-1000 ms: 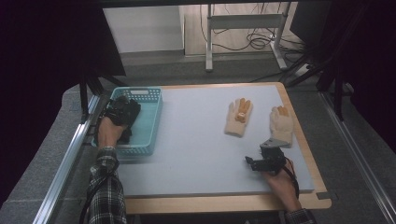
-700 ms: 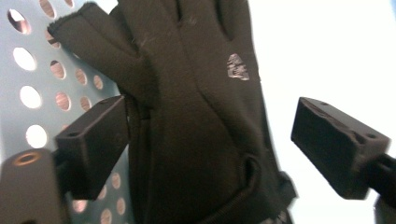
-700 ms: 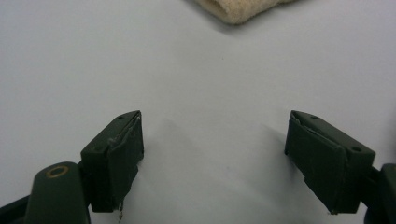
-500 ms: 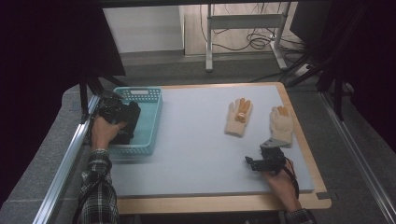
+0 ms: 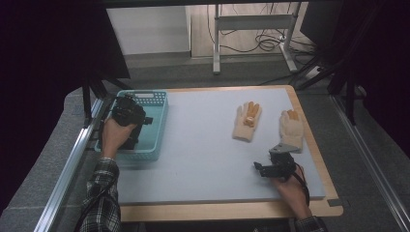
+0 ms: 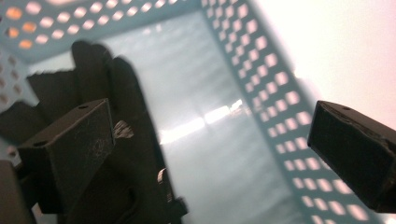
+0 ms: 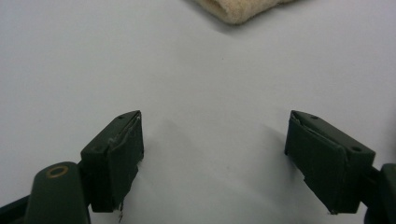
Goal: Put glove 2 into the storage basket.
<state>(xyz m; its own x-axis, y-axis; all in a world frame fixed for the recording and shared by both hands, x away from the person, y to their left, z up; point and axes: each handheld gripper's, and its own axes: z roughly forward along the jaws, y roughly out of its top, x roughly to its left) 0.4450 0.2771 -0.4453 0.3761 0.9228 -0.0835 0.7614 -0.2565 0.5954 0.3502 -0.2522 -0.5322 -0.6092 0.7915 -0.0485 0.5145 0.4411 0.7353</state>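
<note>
Left gripper [image 5: 130, 116]: being held over the teal basket [image 5: 157, 121] at the table's left edge; jaws standing wide apart, nothing being grasped. In the left gripper view [image 6: 210, 154], a dark glove [image 6: 126, 140] is being seen lying on the basket floor, partly covered by the left-hand jaw; contact cannot be told.

Right gripper [image 5: 275, 166]: being held low over the grey mat [image 5: 203, 159] near the front right; jaws spread wide and released, nothing between them. In the right gripper view [image 7: 212, 158], bare mat is being shown between the jaws, with the cuff of a cream glove [image 7: 233, 10] lying beyond them at the top edge.

Other items: two cream gloves being seen on the mat, one [image 5: 246, 121] toward the middle with orange markings, one [image 5: 291, 129] near the right edge, just beyond the right gripper. Apart from each other.

Writing: none being made out.
</note>
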